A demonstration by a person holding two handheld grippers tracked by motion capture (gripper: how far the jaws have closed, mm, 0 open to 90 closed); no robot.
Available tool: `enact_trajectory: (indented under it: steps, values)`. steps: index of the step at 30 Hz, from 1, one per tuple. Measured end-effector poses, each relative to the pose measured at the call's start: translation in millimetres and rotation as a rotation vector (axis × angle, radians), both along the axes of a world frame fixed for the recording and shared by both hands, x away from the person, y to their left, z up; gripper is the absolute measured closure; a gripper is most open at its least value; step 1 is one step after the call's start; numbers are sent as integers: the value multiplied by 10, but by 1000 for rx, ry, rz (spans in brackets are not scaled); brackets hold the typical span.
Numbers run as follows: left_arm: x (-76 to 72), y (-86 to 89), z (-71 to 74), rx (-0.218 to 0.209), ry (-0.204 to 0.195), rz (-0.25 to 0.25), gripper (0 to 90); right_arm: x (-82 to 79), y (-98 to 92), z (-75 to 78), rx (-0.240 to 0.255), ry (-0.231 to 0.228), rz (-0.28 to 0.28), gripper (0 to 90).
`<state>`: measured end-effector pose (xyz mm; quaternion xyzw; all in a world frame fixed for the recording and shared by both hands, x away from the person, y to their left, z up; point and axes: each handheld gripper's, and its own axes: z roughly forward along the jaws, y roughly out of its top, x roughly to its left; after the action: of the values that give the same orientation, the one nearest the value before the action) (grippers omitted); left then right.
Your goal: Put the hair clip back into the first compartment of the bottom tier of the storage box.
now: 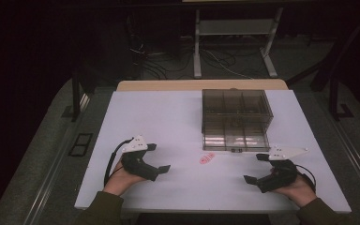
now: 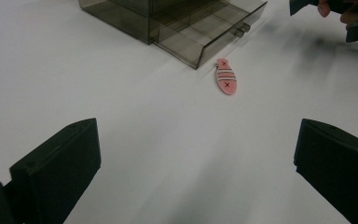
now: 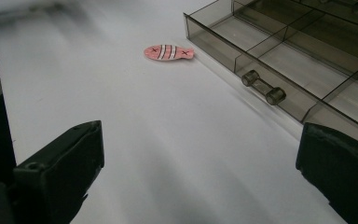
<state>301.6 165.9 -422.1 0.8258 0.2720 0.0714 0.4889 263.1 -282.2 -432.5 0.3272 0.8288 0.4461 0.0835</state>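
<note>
Where the white counter point(image 1: 168, 117) spreads widest, a smoky clear compartment box point(image 1: 236, 117) toward the far side, drawer point(image 3: 307, 70) pulled out toward the person, small knob point(image 3: 263, 87) at its front. Left gripper point(image 1: 161, 158) and right gripper point(image 1: 255, 168) low near the front edge, fingers spread wide, pinching nothing. Between them, just before the drawer, a flat pink fish-shaped piece point(image 1: 207, 158).
</note>
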Motion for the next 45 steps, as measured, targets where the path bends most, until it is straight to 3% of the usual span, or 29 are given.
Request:
enact_trajectory:
  steps: [45]
  values:
    - [140,-318,26,-12,-6,-51,0,-7,-6,3,11,-6,-11,4]
